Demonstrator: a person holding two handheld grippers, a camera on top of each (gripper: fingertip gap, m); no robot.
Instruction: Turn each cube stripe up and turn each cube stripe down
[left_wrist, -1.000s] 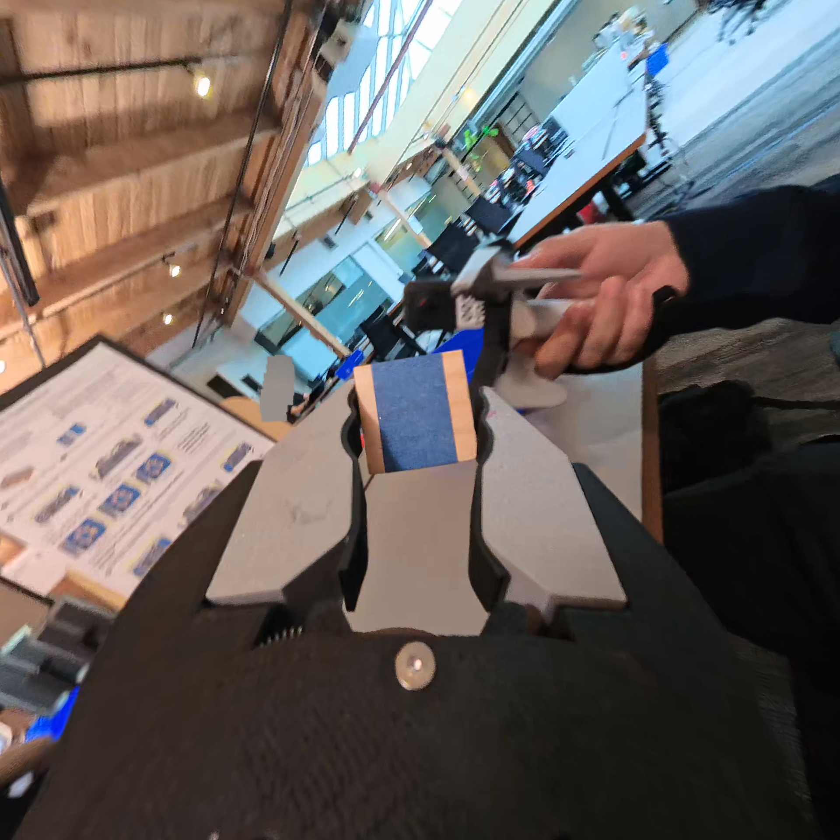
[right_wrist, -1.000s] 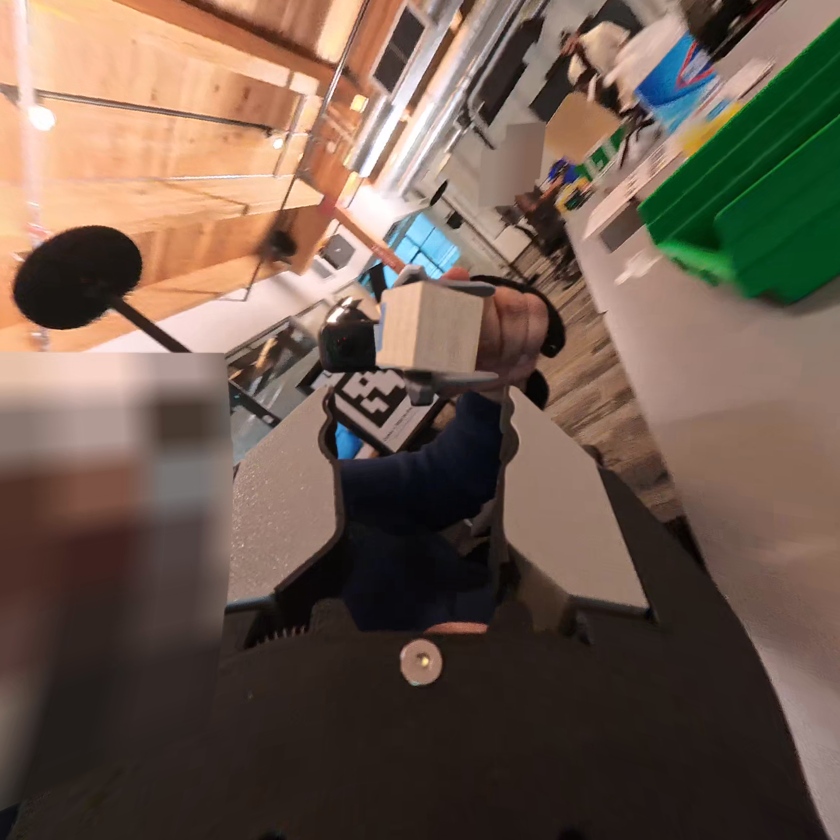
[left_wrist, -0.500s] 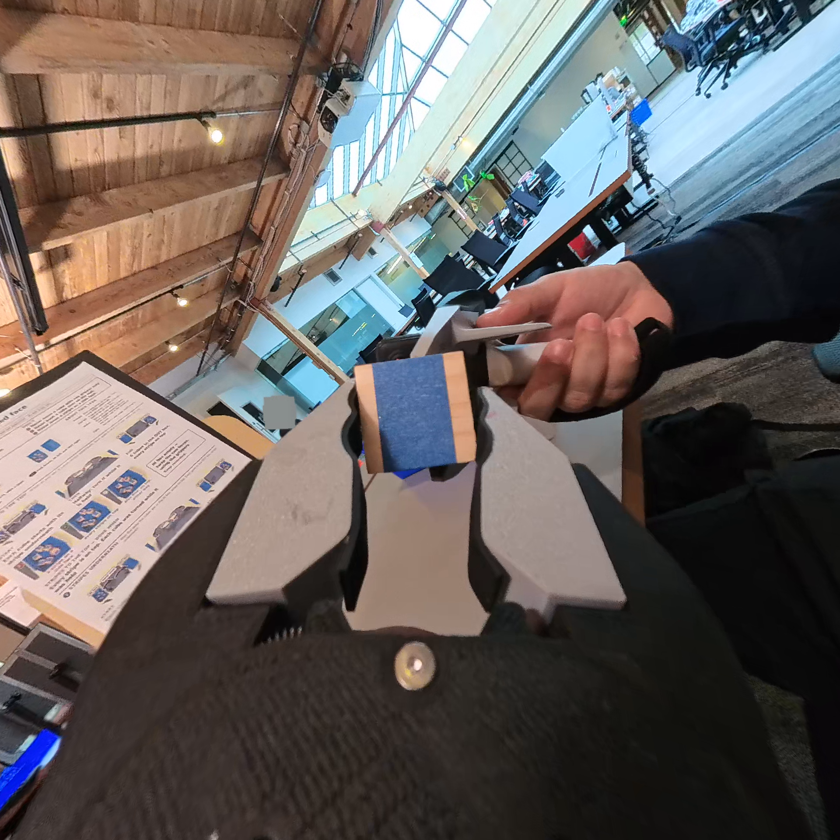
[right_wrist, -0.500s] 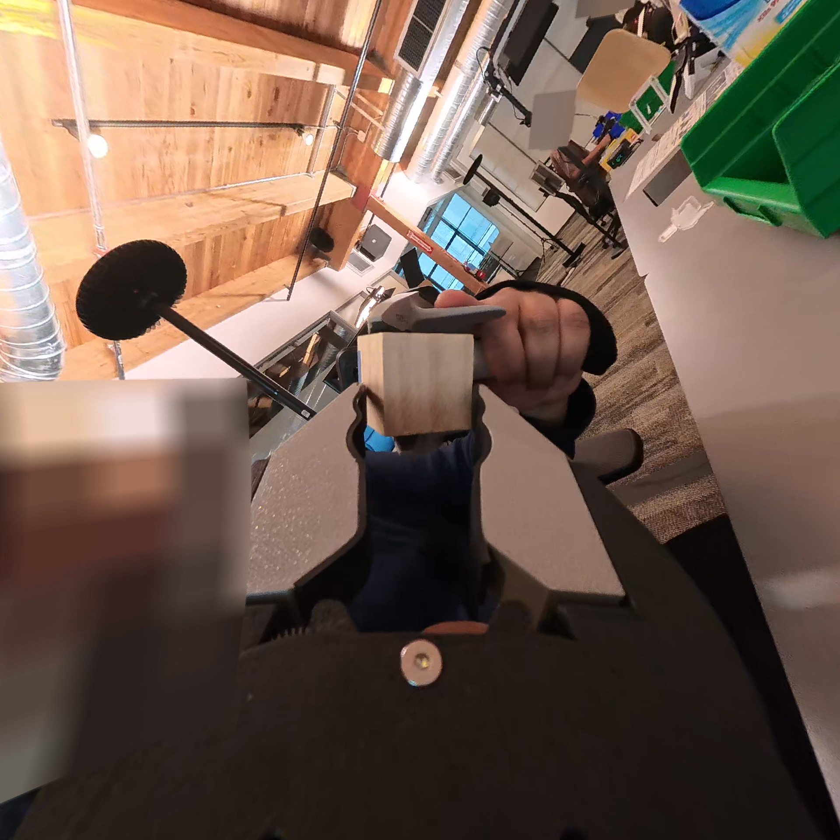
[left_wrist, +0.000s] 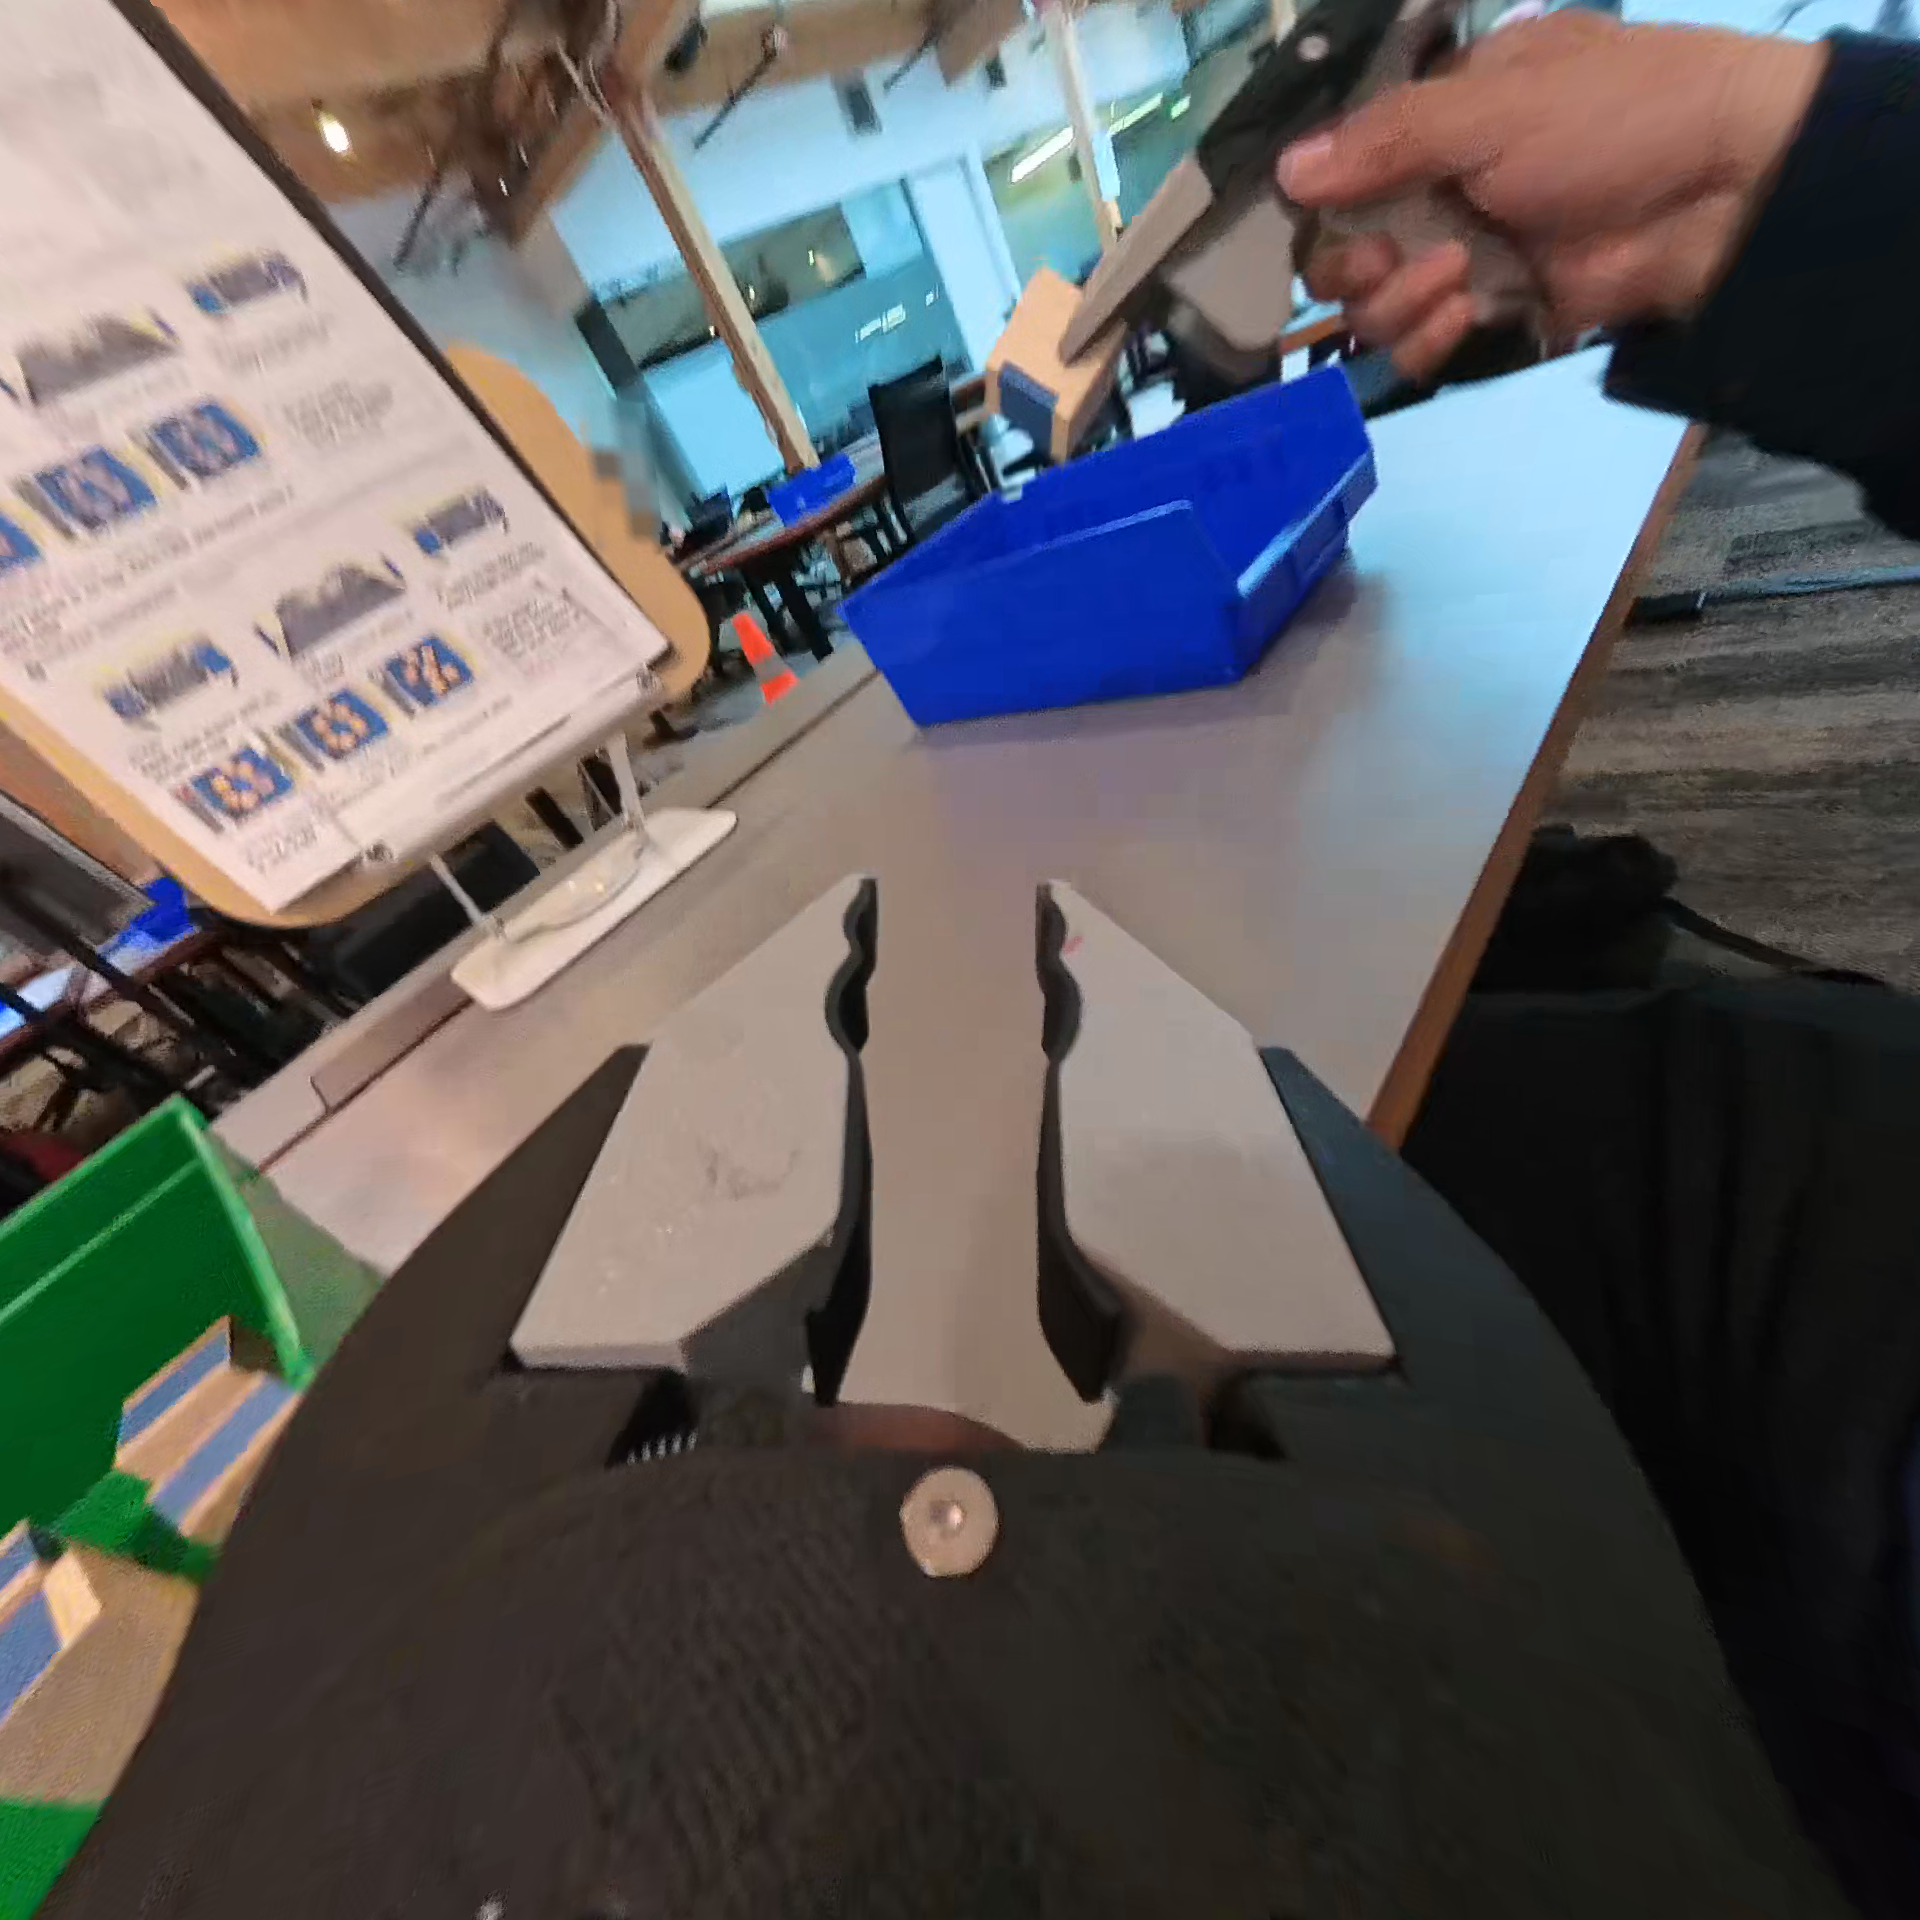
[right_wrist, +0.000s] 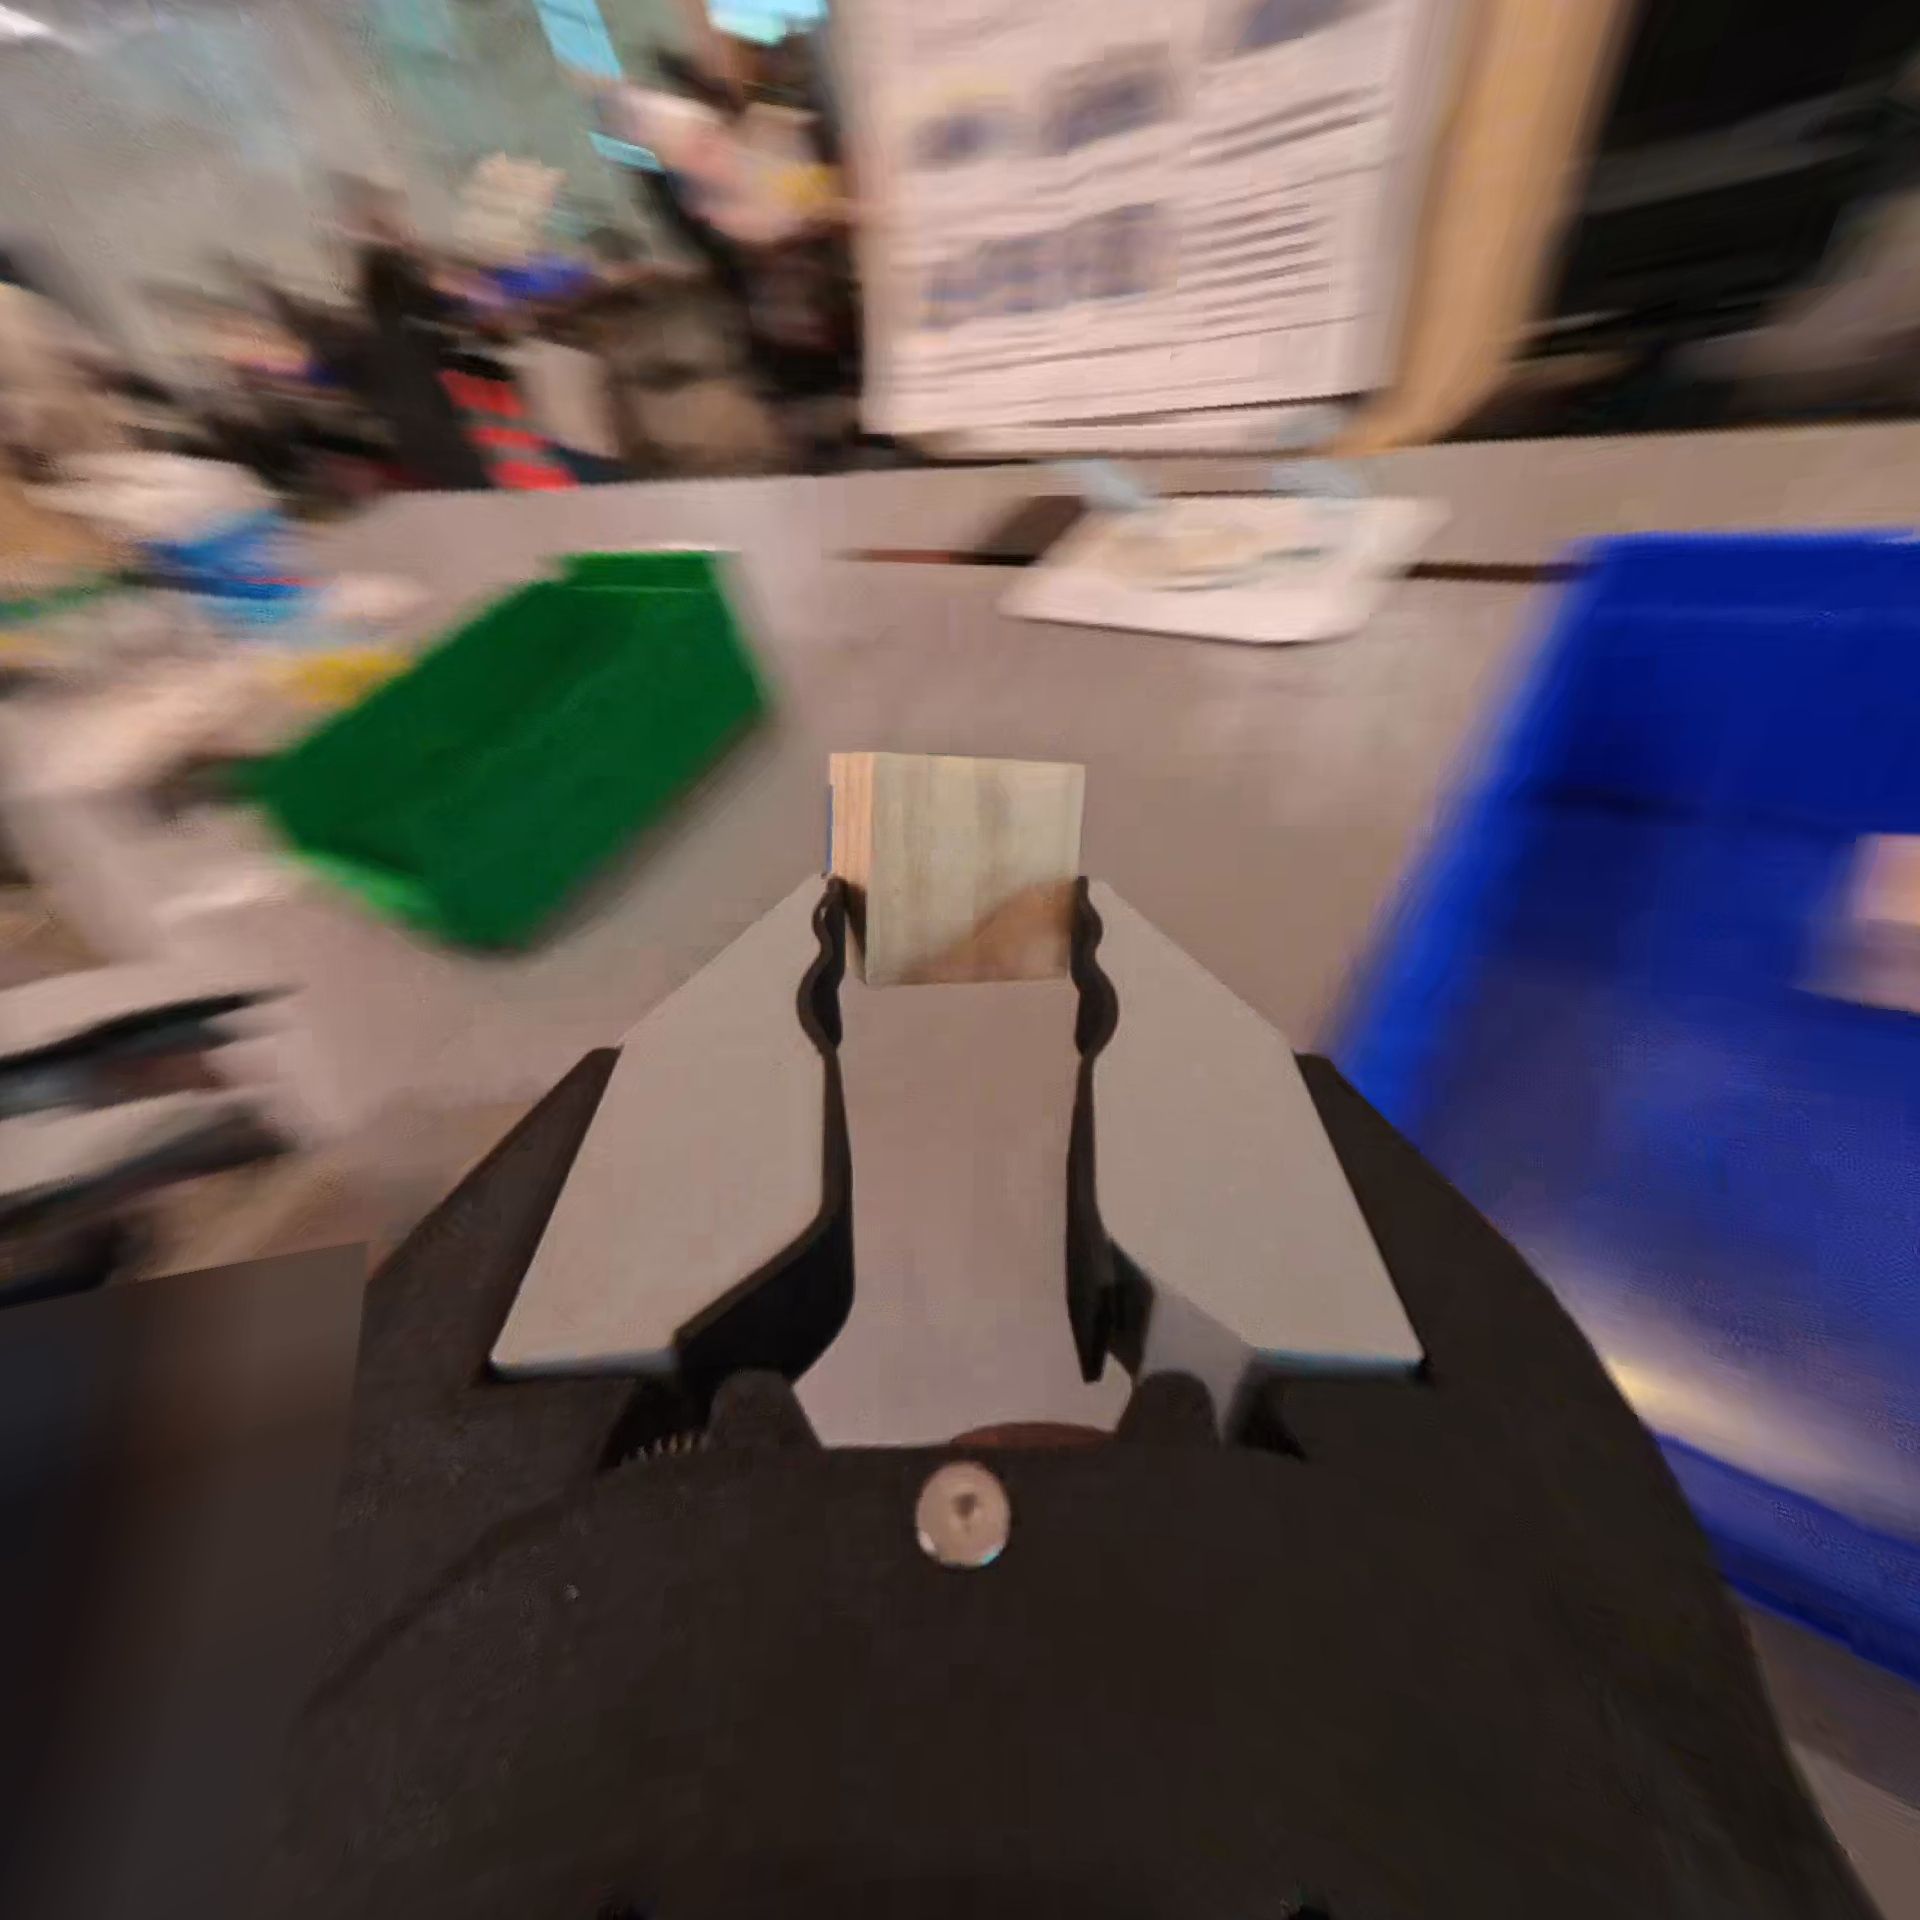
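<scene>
My left gripper (left_wrist: 951, 904) is open and empty, low over the grey table (left_wrist: 1195, 831). My right gripper (right_wrist: 954, 894) is shut on a wooden cube (right_wrist: 956, 868). The cube's plain wood face is towards the camera, with a sliver of blue at its left edge. In the left wrist view a hand holds the right gripper (left_wrist: 1101, 312) high at the upper right, with the cube (left_wrist: 1034, 374) at its tips above the blue bin (left_wrist: 1122, 561). The right wrist view is badly blurred.
A green bin (left_wrist: 125, 1247) with blue-striped cubes (left_wrist: 177, 1455) inside is at the lower left. It also shows in the right wrist view (right_wrist: 520, 748), left of the blue bin (right_wrist: 1662, 935). An instruction sheet on a stand (left_wrist: 260, 520) stands at the back left. The table edge (left_wrist: 1507, 831) runs along the right.
The cube went from my left gripper to my right gripper. The left gripper opened and swung down towards the table. The right gripper closed on the cube and swung towards the bins.
</scene>
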